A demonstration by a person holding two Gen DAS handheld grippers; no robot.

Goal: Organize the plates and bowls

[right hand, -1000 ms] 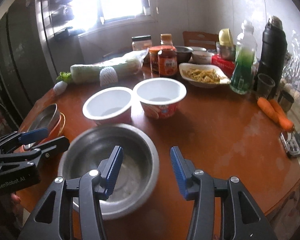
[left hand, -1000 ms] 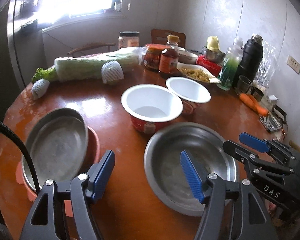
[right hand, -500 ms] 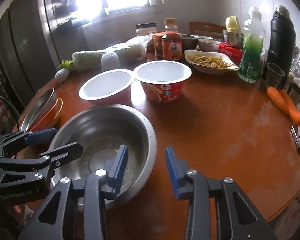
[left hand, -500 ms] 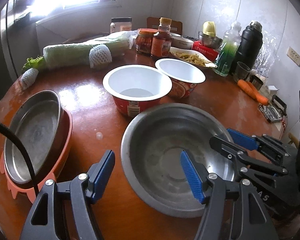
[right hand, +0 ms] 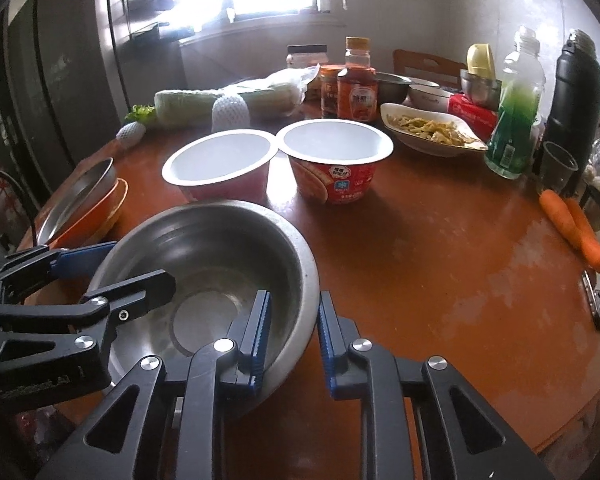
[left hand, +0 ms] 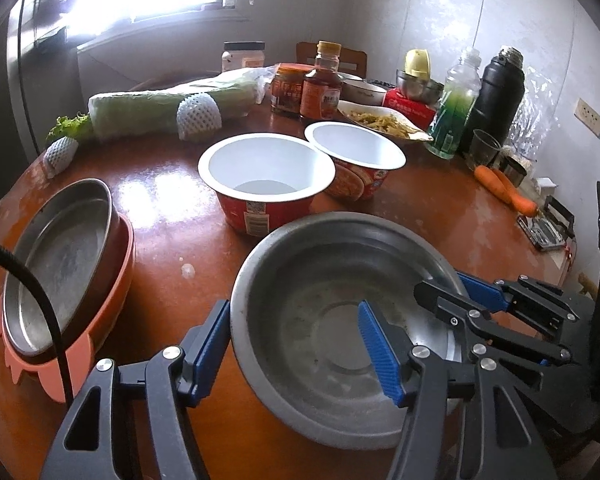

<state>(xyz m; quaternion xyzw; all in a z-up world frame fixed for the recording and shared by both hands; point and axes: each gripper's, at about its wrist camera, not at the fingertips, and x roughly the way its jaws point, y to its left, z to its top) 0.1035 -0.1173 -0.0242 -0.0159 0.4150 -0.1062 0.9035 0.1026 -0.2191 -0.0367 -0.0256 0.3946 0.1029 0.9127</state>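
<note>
The round, dull steel bowl (right hand: pixel 204 264) sits near on the glossy brown table (right hand: pixel 440 248). The right gripper (right hand: pixel 290 332) pinches its right rim, ribbed blue pads tight. The left gripper (left hand: pixel 296 344) straddles the left rim, its jaws half-wide and just closing.

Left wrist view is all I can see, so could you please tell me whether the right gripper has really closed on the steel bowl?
Observer: Yes. In the right wrist view the right gripper is shut on the steel bowl, with one pad inside the wall and the other outside.
Operator: Thank you. Are there any bowls at the back of the table that I might be missing?
Observer: Yes, one. From this side a smaller steel bowl shows just behind the sauce bottle, which probably blocks it from your view.
</note>
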